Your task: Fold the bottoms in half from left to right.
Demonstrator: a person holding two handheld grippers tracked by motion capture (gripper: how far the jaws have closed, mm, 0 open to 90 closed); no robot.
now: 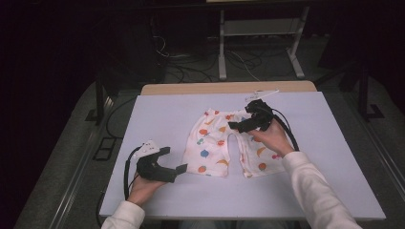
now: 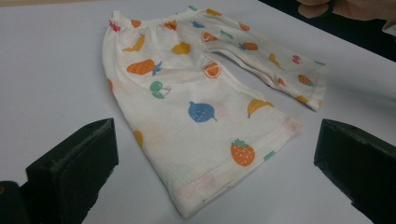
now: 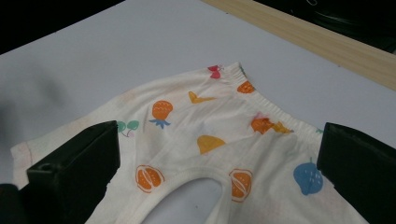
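Note:
A small pair of white trousers printed with coloured fruit lies flat in the middle of the white board, waistband away from me. My left gripper rests open on the board just left of the hem of the left leg. In the left gripper view the trousers spread ahead between the wide-apart jaws of that gripper. My right gripper hovers open over the crotch and right leg. The right gripper view has the waistband and crotch between the parted jaws of that gripper, with nothing held.
A wooden table edge runs along the back of the board. Beyond it stand a white desk frame and cables on the floor. Bare board lies on both sides of the trousers and in front of them.

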